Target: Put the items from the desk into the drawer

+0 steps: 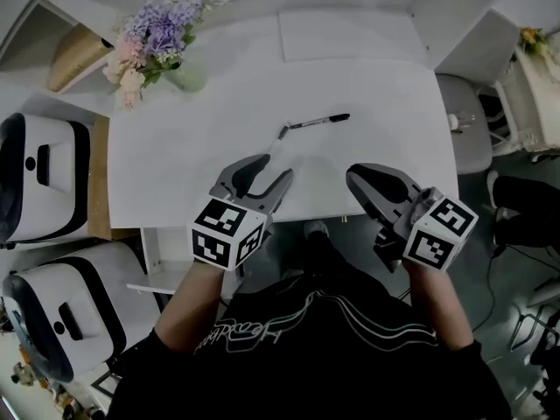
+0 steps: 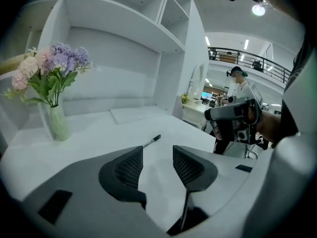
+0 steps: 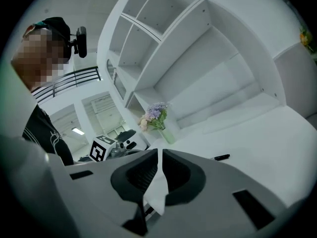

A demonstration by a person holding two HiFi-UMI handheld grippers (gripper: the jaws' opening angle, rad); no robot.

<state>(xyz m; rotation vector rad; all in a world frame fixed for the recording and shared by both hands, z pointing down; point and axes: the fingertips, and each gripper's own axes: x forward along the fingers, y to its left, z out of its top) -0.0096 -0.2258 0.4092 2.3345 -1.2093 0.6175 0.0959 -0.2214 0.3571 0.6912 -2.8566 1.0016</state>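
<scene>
Currently my left gripper (image 1: 274,170) hangs over the near edge of the white tabletop (image 1: 201,138), jaws apart with nothing between them. The black pen (image 1: 319,122) lies flat on the tabletop just ahead of it and slightly to its right, untouched. My right gripper (image 1: 357,180) sits beside the left one at the same edge, jaws drawn together on nothing, with the pen ahead to its left and a vase of flowers (image 1: 162,42) well beyond both.
</scene>
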